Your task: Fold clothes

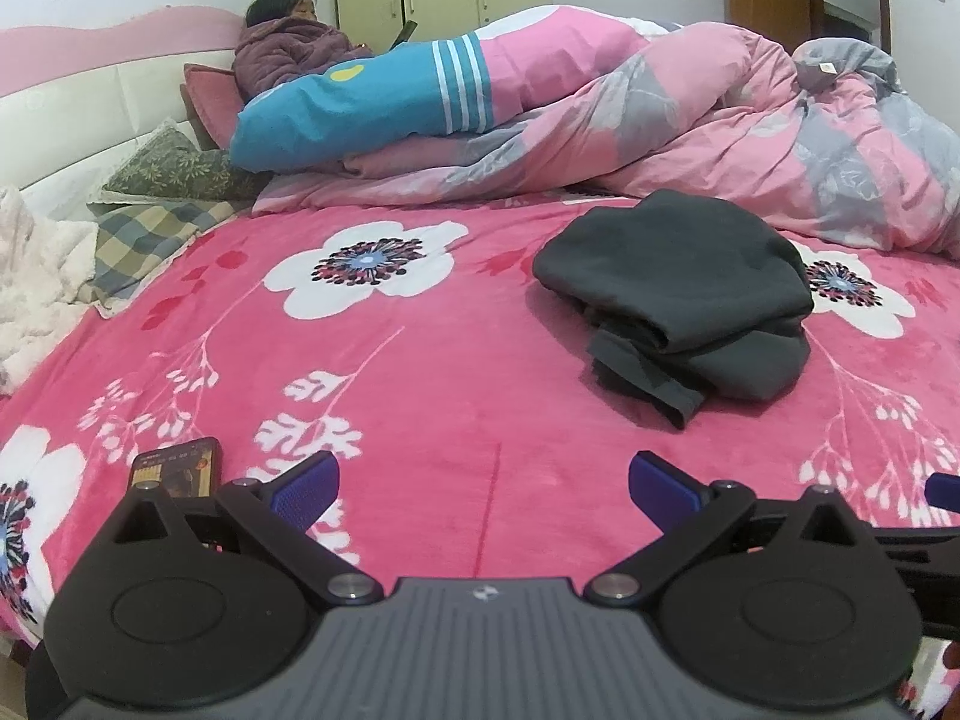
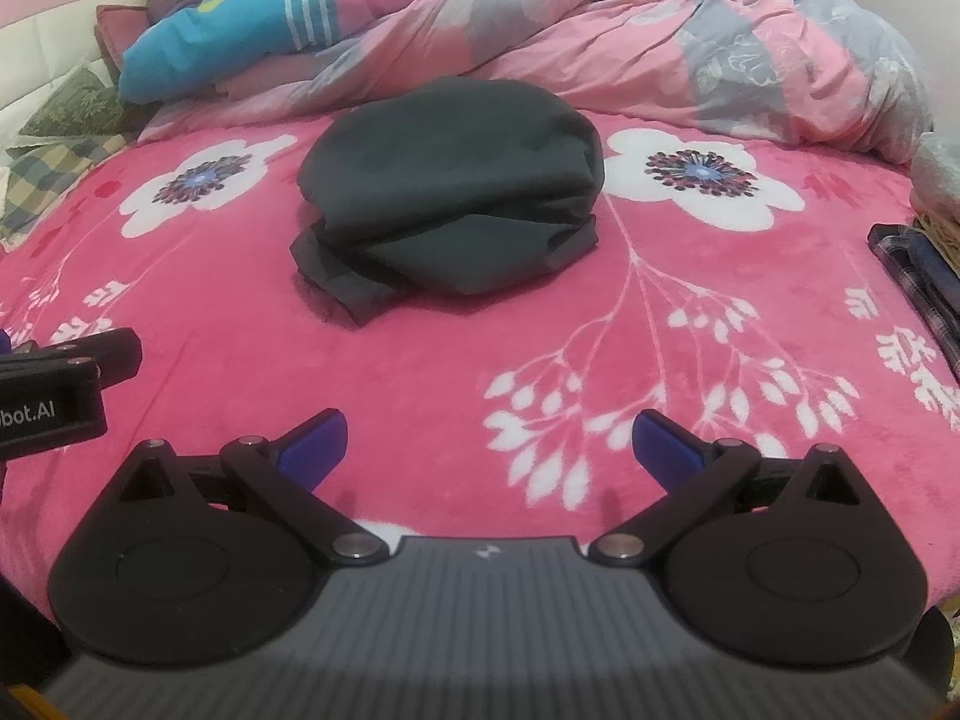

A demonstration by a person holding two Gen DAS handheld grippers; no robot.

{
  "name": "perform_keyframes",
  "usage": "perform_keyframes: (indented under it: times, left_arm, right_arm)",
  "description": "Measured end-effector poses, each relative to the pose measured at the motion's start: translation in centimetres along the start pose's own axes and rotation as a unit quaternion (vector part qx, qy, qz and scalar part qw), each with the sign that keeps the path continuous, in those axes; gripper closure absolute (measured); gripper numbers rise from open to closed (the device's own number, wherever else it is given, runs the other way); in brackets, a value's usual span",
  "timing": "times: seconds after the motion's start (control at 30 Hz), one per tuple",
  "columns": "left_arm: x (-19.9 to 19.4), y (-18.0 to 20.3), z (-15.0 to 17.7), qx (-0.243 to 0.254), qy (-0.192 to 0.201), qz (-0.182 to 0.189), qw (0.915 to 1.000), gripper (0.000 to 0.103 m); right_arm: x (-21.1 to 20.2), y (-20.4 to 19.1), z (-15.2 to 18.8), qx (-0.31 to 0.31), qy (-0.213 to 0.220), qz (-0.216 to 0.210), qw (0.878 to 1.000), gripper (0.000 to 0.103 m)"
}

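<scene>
A dark grey garment point(image 1: 678, 294) lies folded in a compact bundle on the pink flowered bedspread point(image 1: 420, 372), with a cuff or hem sticking out at its near left. It also shows in the right wrist view point(image 2: 450, 198), straight ahead. My left gripper point(image 1: 483, 480) is open and empty, low over the bedspread, with the bundle ahead to its right. My right gripper point(image 2: 489, 444) is open and empty, short of the bundle. The left gripper's body point(image 2: 54, 390) shows at the left edge of the right wrist view.
A phone point(image 1: 177, 468) lies on the bedspread by my left gripper. A person point(image 1: 288, 42) sits at the headboard under a pink and grey quilt point(image 1: 690, 138). Pillows point(image 1: 156, 204) lie at the left. Folded plaid clothes point(image 2: 924, 282) sit at the right edge.
</scene>
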State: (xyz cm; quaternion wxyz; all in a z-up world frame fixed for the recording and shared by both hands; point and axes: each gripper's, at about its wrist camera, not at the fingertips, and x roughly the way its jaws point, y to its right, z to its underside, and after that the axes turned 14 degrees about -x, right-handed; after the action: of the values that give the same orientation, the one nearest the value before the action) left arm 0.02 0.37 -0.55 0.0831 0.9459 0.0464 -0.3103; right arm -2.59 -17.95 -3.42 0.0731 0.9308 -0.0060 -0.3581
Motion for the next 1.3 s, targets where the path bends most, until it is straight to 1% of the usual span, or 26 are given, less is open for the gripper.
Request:
perform_keyframes:
  times: [0.03,0.13,0.2,0.27,0.6,0.73,1.3]
  left_arm:
    - [0.19,-0.33,-0.20,-0.009,-0.006,0.003,0.9999,0.000]
    - [0.42,-0.16,-0.45,-0.009,-0.010,-0.002,0.9999,0.000]
    - [0.55,-0.13,-0.63,-0.009,-0.015,0.001,0.9998,0.000]
    - [0.81,0.08,-0.59,-0.006,-0.022,-0.006,0.9997,0.000]
    - [0.54,0.21,-0.62,-0.002,-0.006,-0.012,0.9999,0.000]
    - [0.65,0.26,-0.78,-0.005,-0.013,-0.013,0.9998,0.000]
    - [0.55,0.04,-0.92,-0.002,-0.004,-0.019,0.9998,0.000]
  right_arm:
    - [0.03,-0.08,0.06,0.000,0.000,0.000,1.000,0.001]
    - [0.10,-0.09,0.16,0.000,0.001,-0.002,1.000,0.001]
    - [0.14,0.21,0.13,0.000,0.000,-0.003,1.000,0.001]
    - [0.26,0.57,-0.10,0.000,-0.002,-0.004,1.000,0.001]
    - [-0.02,-0.18,0.04,0.000,0.001,0.004,1.000,0.001]
    - [0.07,-0.06,-0.12,0.001,0.000,0.004,1.000,0.001]
    - [0.02,-0.03,-0.30,-0.003,0.002,0.005,1.000,0.001]
